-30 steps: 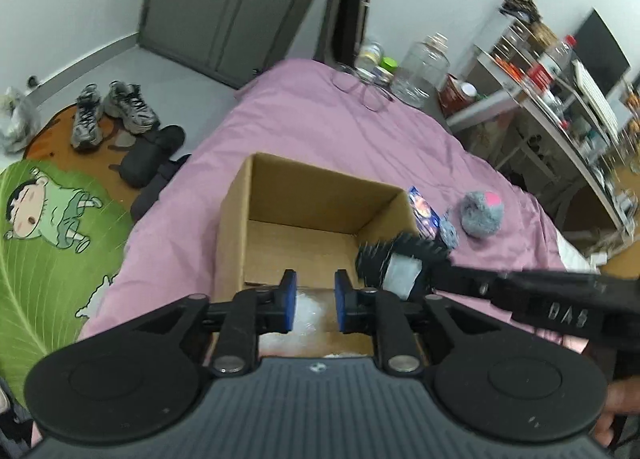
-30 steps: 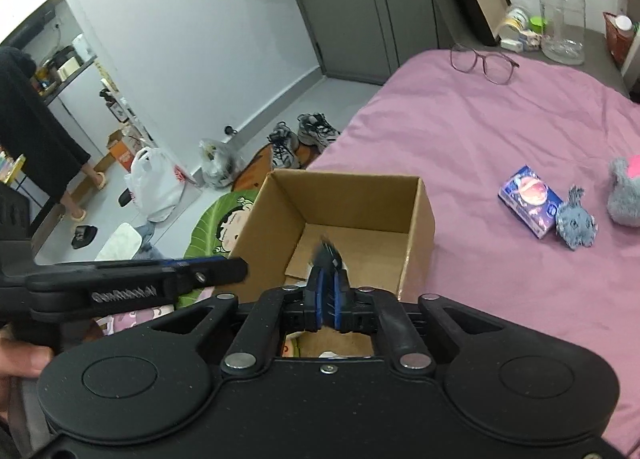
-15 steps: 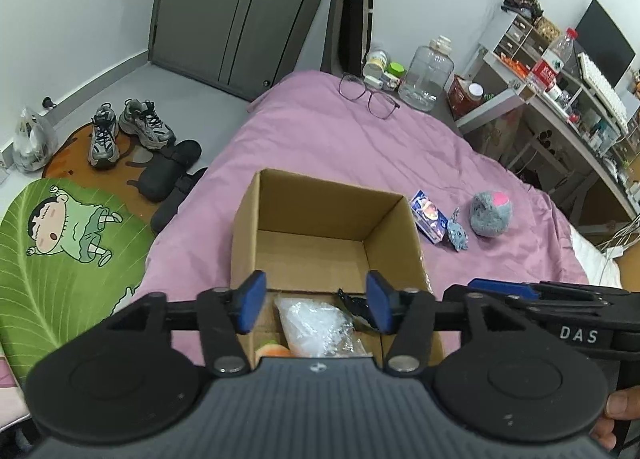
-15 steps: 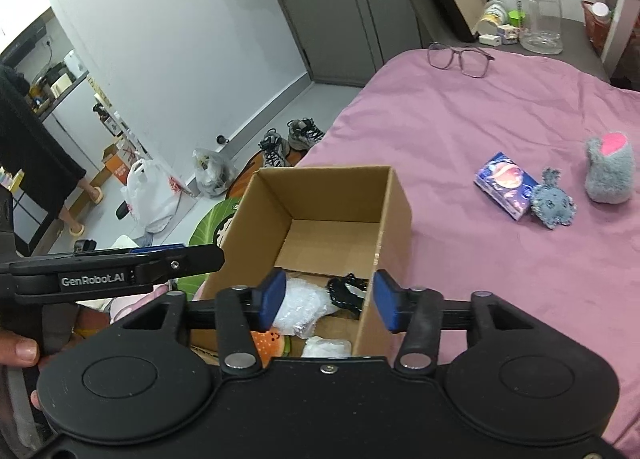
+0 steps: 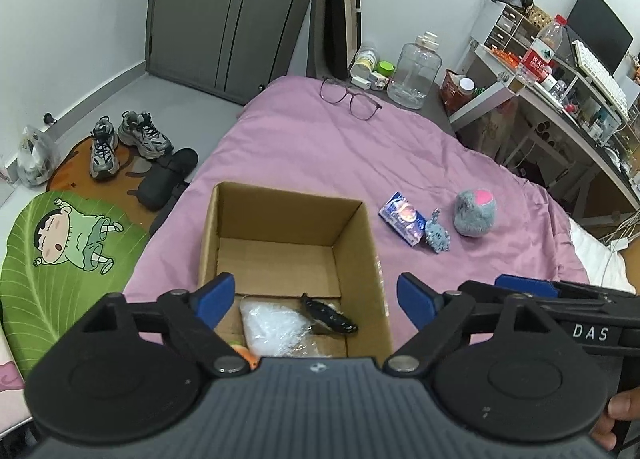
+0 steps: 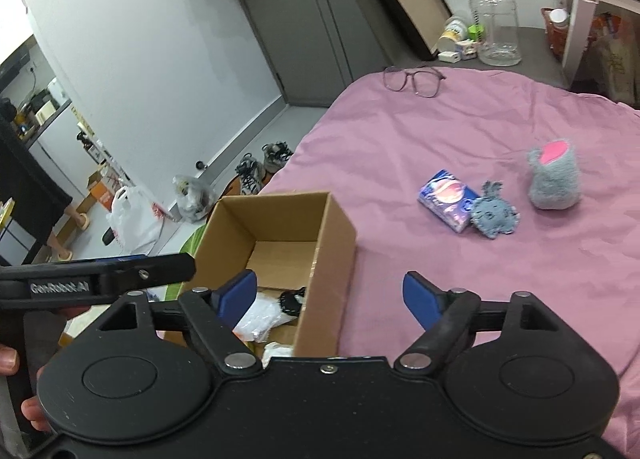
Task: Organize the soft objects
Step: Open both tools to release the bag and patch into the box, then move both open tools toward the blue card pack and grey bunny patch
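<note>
1. We hold the left tongs (image 5: 316, 301) above the near end of the cardboard box (image 5: 370, 259), and their blue pads are spreading apart with nothing between them.
2. Our right tongs (image 6: 330, 297) hang over the box's right wall, also opening, and nothing is pinched in them either.
3. Inside the box (image 6: 338, 255) lie a clear plastic bag (image 5: 276, 325) and a black bristly item (image 5: 330, 317) resting against it; a bit of something orange (image 5: 244, 353) peeks out at the near edge. We judge these are already sorted, since they sit loose on the box floor, clear of both tongs.
4. The box sits on the pink bedspread (image 5: 304, 147) near the bed's left edge, within reach of both hands, which makes it a handy drop spot.
5. Three things are left on the bed to the right of the box: a blue packet (image 6: 448, 203), a small blue plush (image 6: 494, 215) touching it, and a grey fluffy toy with a pink patch (image 6: 554, 179) just beside them.
6. With both tongs empty, we reckon the right one is better placed to fetch that group next.
7. The glasses (image 5: 350, 99) at the far end of the bed are not soft; we would leave them.
</note>
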`<act>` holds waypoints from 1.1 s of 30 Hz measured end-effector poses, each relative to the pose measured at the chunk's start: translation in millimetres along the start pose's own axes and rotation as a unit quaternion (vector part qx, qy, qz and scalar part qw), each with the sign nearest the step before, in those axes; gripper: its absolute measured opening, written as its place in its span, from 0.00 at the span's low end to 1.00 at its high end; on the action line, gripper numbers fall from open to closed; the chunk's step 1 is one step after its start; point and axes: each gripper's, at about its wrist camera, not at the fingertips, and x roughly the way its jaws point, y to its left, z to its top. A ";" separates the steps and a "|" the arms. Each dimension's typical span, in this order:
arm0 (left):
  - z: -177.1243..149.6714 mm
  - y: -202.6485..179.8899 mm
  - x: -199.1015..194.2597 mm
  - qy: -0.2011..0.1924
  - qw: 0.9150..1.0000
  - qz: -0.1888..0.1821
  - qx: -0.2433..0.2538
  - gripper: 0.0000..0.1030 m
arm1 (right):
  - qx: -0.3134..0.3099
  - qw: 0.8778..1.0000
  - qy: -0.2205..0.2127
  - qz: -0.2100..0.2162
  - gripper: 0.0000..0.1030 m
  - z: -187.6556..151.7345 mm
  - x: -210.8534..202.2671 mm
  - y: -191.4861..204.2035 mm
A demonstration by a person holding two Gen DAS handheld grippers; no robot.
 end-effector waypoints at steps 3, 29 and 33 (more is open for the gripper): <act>2.5 -7.0 -2.3 -0.012 1.000 0.005 0.000 0.99 | 0.005 1.000 -0.004 0.000 0.81 -0.8 -4.7 -10.3; 24.4 -78.4 33.0 -0.004 0.999 -0.005 0.043 0.99 | 0.060 0.997 -0.027 -0.034 0.93 5.1 -17.9 -104.6; 29.5 -86.8 47.4 0.008 0.999 0.004 0.043 0.99 | 0.066 0.997 -0.025 -0.036 0.93 9.2 -9.2 -117.2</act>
